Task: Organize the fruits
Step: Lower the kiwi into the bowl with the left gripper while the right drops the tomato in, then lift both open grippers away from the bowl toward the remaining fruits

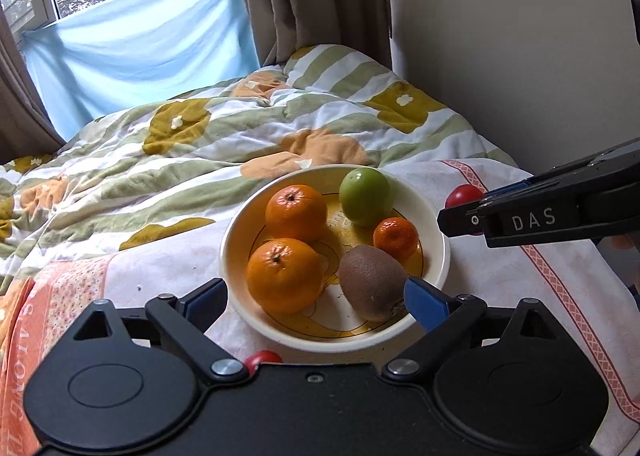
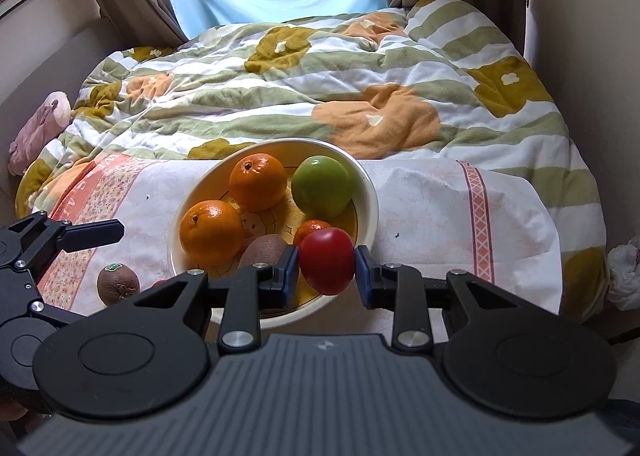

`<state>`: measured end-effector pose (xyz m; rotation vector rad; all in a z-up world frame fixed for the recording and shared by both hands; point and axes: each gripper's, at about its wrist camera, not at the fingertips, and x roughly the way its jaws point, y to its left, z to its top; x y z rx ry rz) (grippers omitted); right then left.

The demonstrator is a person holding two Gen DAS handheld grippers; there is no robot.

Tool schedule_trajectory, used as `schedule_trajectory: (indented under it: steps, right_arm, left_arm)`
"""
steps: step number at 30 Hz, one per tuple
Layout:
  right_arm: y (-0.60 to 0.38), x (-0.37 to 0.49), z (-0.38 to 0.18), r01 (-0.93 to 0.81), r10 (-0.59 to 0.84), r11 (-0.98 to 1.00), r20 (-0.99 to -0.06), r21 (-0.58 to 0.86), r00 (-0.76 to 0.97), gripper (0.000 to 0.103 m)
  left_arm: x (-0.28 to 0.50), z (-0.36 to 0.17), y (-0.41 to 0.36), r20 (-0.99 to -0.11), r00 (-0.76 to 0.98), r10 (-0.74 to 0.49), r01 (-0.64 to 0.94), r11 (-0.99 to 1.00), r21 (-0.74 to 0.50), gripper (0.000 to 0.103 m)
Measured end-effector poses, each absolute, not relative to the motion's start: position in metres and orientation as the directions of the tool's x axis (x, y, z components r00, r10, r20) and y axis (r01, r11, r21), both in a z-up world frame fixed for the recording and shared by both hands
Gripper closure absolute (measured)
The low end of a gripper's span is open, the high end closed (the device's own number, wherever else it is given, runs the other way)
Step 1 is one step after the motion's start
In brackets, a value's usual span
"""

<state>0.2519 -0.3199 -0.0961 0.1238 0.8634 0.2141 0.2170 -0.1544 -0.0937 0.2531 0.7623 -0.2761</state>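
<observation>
We see the right gripper [image 2: 327, 267] clamping a red tomato [image 2: 327, 260] above the bowl [image 2: 370, 195] rim; the left gripper [image 1: 316, 298] gapes, holding nothing, beside the bowl of 5 fruits.

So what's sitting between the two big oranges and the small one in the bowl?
Nothing: bare yellow bowl floor separates the large oranges from the small orange, seen in the left wrist view.

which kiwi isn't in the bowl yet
The stickered kiwi lying on the cloth left of the bowl; the other kiwi already lies inside it.
</observation>
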Motion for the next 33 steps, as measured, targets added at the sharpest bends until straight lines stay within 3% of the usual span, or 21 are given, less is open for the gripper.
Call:
schedule_trajectory:
  steps: [16,18,20,21,33]
  right_arm:
    - [-0.304,0.263,-0.117,-0.198,0.273,0.962,-0.741,0.190,0.614,0.057]
    - [-0.302,0.260,-0.118,-0.203,0.270,0.962,-0.734,0.182,0.623,0.041]
    - [-0.300,0.258,-0.118,-0.209,0.279,0.960,-0.733,0.189,0.620,0.006]
    - [-0.300,0.257,-0.117,-0.209,0.284,0.958,-0.730,0.195,0.621,0.001]
    - [-0.297,0.242,-0.102,-0.217,0.287,0.957,-0.700,0.190,0.653,0.000]
  left_arm:
    - [0.195,-0.081,-0.117,-0.693,0.716,-0.081,0.213,0.971,0.107,0.006]
    - [0.194,-0.081,-0.115,-0.693,0.717,-0.080,0.207,0.973,0.103,0.006]
    - [0.192,-0.081,-0.114,-0.693,0.717,-0.080,0.203,0.974,0.098,0.006]
    - [0.191,-0.081,-0.112,-0.694,0.716,-0.079,0.200,0.975,0.095,0.006]
    - [0.179,-0.073,-0.110,-0.677,0.731,-0.081,0.192,0.977,0.090,0.006]
